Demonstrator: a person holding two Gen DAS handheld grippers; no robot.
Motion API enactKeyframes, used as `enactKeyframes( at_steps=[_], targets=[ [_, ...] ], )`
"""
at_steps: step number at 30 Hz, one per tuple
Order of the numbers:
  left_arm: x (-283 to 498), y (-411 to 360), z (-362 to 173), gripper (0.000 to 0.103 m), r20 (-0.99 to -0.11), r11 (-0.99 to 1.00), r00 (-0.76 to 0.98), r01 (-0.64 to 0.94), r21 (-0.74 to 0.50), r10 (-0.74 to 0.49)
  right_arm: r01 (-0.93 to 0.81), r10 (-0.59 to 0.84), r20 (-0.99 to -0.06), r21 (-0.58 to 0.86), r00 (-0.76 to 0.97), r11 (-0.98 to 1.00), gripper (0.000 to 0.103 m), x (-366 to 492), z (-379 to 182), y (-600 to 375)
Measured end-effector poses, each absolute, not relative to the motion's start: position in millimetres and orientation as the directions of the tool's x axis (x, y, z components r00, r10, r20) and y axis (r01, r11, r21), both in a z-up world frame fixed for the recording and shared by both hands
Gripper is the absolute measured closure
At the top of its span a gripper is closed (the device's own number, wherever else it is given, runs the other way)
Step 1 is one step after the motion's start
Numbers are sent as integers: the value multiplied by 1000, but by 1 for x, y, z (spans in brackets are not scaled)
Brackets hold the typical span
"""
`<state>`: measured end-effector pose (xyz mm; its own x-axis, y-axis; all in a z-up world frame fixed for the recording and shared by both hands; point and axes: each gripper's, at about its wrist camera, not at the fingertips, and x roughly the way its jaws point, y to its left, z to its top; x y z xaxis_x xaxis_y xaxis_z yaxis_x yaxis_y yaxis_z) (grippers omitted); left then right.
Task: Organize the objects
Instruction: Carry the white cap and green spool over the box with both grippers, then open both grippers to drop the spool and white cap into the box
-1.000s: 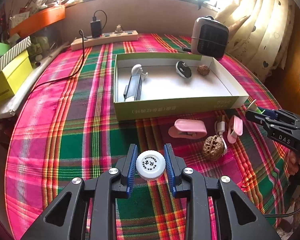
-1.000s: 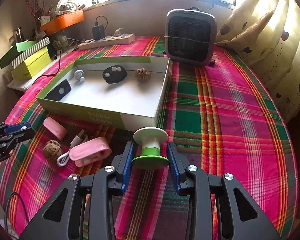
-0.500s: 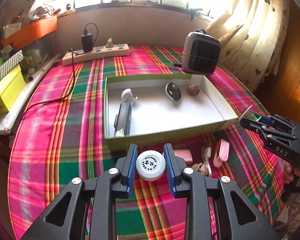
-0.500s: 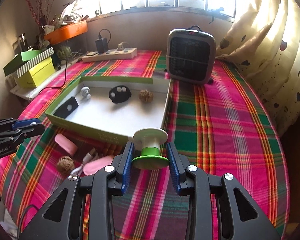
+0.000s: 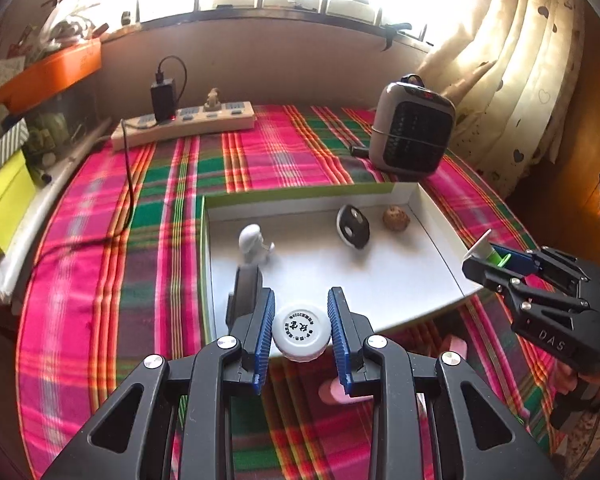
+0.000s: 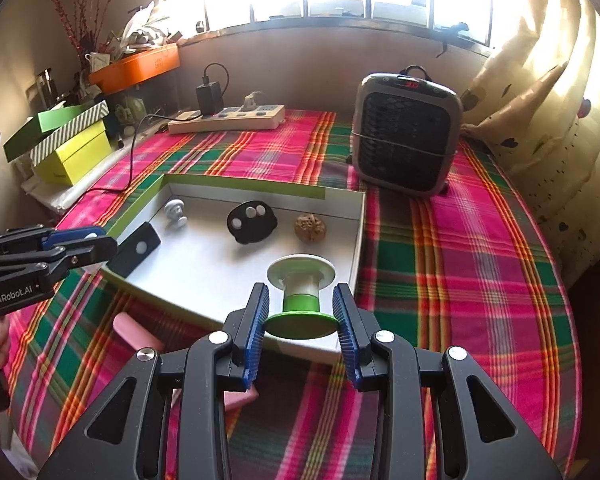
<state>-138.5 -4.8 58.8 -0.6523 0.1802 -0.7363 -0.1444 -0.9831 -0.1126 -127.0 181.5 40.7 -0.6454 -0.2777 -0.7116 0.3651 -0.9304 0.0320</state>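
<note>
White cardboard tray [image 5: 436, 236] already held four items, while the left gripper [image 5: 301, 333] clamped a white round bottle cap [image 5: 300, 331] and the right gripper [image 6: 301, 317] a green-and-white spool [image 6: 301, 297], both over its six-o'clock edge, pink pieces [image 6: 132, 330] remaining outside.

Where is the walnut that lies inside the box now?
In the right wrist view the walnut lies in the white box, near its far right corner, just right of the black key fob.

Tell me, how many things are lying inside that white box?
4: a black remote by the left wall, a white knob behind it, a black fob mid-back, a walnut right.
</note>
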Motion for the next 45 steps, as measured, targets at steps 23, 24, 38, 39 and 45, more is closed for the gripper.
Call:
enactKeyframes(
  at_steps=[23,24,38,39,45],
  targets=[
    [-224,10,32,78,-783,-983,-600,-164,-79,163,371,-229,-769,-11,-596,-929,68,-178,15,155],
    [-227,10,30,78,-785,-983,-597,-164,-78,162,369,-224,-771,-15,-597,-929,68,-179,14,154],
    [-246,22,19,78,-794,-985,-594,-169,-34,130,363,-191,-768,-58,-611,-930,68,-184,5,151],
    [-246,22,19,78,-794,-985,-593,-170,-37,132,363,-189,-768,-60,-612,-930,68,-184,5,150],
    [-249,24,14,78,-799,-985,-586,-167,-42,133,362,-182,-763,-72,-620,-929,68,-184,3,147]
  ],
)
